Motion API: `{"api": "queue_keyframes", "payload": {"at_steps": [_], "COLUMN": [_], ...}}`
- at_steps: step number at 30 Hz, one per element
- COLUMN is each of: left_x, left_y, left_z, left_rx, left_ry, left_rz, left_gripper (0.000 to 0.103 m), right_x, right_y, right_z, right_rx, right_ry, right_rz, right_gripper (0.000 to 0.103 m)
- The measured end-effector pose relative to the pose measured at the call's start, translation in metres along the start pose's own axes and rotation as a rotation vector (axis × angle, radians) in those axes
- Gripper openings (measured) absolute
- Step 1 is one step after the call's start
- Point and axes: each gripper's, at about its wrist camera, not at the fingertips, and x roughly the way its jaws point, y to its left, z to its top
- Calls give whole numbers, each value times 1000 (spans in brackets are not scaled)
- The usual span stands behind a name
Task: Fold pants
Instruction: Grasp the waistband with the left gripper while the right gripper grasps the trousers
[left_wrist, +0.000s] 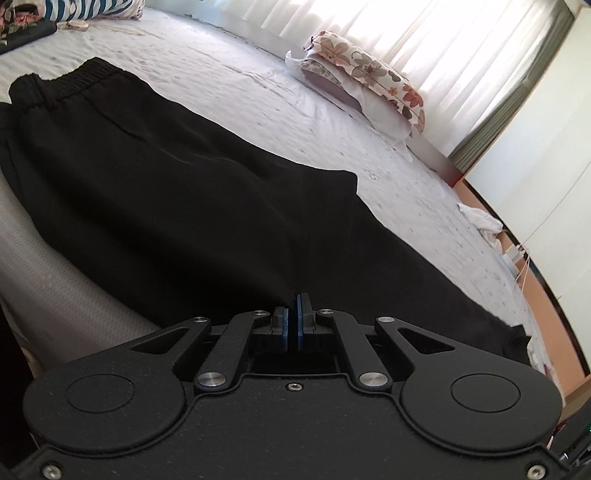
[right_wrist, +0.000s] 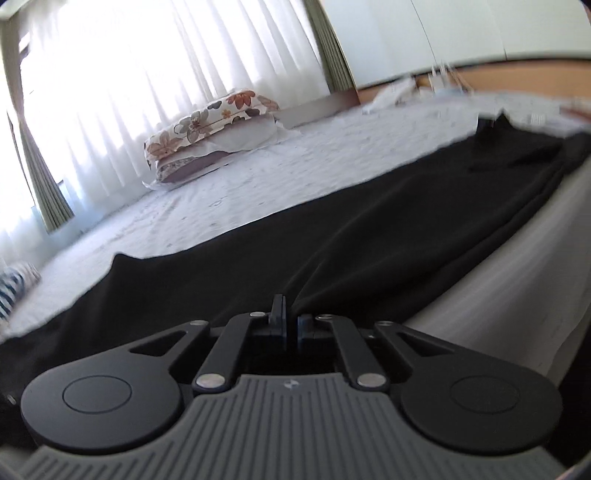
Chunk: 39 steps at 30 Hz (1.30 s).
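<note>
The black pants (left_wrist: 177, 192) lie flat on the white bedsheet (left_wrist: 258, 92), already folded lengthwise, and they stretch ahead of both tools. The left gripper (left_wrist: 294, 314) is clenched, and black fabric lies right at its tips; I cannot tell for sure if cloth sits between the pads. The right gripper (right_wrist: 291, 317) is closed on a ridge of the pants (right_wrist: 332, 236), which rises up to its fingers. The risk, I think, is a thin grasp: if only the top layer is pinched, the lower leg stays behind and the fold opens. Uneven lifting between both hands could also twist the smooth fabric. The floral pillow (left_wrist: 369, 74) far ahead is well apart.
</note>
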Motion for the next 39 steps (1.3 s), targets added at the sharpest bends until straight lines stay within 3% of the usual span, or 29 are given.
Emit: {"api": "queue_keyframes", "payload": {"at_steps": [7, 12, 14, 16, 18, 23, 25, 26, 27, 29, 32, 36, 39], "left_x": [-15, -31, -41, -49, -52, -47, -38, -35, -34, -42, -56, -51, -49], "left_y": [2, 14, 22, 33, 48, 87, 99, 105, 108, 108, 93, 103, 107], "left_z": [-19, -13, -9, -3, 6, 30, 44, 49, 54, 60, 55, 44, 39], "left_rx": [31, 1, -16, -41, -73, -136, -158, -177, -188, -183, -39, -52, -44], "left_ry": [37, -17, -65, -124, -170, -290, -313, -311, -299, -324, -378, -302, -307], "left_rz": [9, 13, 56, 112, 169, 319, 373, 409, 447, 475, 559, 599, 614], "left_gripper": [5, 24, 40, 43, 53, 55, 48, 17, 4, 3, 3, 3, 3], "right_x": [-15, -16, -17, -16, -16, -16, -16, -16, -16, -17, -18, -16, -15], "right_y": [6, 10, 9, 10, 9, 7, 7, 7, 7, 7, 8, 9, 6], "right_z": [-12, -15, -16, -16, -16, -16, -15, -15, -14, -14, -15, -15, -12], "right_rx": [-109, -152, -153, -155, -150, -153, -155, -156, -158, -164, -172, -191, -211], "right_ry": [-18, -21, -25, -26, -25, -25, -24, -23, -22, -22, -25, -29, -32], "right_rz": [-32, -34, -30, -31, -30, -27, -25, -25, -25, -27, -29, -31, -31], "right_gripper": [7, 9, 10, 10, 10, 10, 10, 10, 12, 22, 23, 25, 27]}}
